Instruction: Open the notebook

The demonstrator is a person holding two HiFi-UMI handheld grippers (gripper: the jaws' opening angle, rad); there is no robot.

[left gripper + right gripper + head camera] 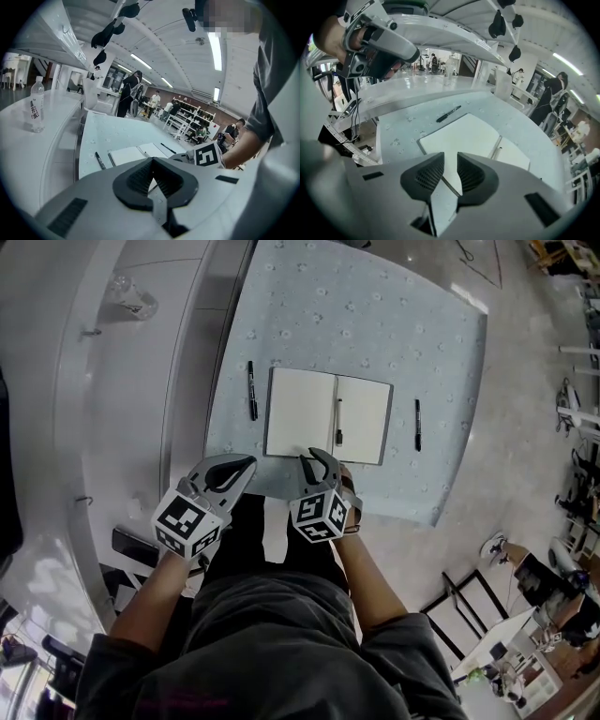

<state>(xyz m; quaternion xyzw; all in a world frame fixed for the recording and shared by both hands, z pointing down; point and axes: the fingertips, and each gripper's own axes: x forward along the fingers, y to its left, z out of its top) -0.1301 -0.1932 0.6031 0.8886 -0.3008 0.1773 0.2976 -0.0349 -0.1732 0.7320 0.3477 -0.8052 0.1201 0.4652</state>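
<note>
The notebook (300, 413) lies open on the pale blue patterned tablecloth (375, 324), white pages up, with a small black pen (338, 423) along its spine. My right gripper (314, 457) hovers at the notebook's near edge. In the right gripper view its jaws (450, 161) stand apart, with only the white page (464, 136) showing through the gap. My left gripper (242, 465) sits left of it at the table's front edge, off the notebook. In the left gripper view its pads meet at the tip (152, 161), with nothing held and the notebook (129, 154) ahead.
One black pen (251, 390) lies left of the notebook and another (417, 425) to its right. A white counter (112, 381) runs along the left, with a water bottle (36, 105) on it. People and shelving fill the far room.
</note>
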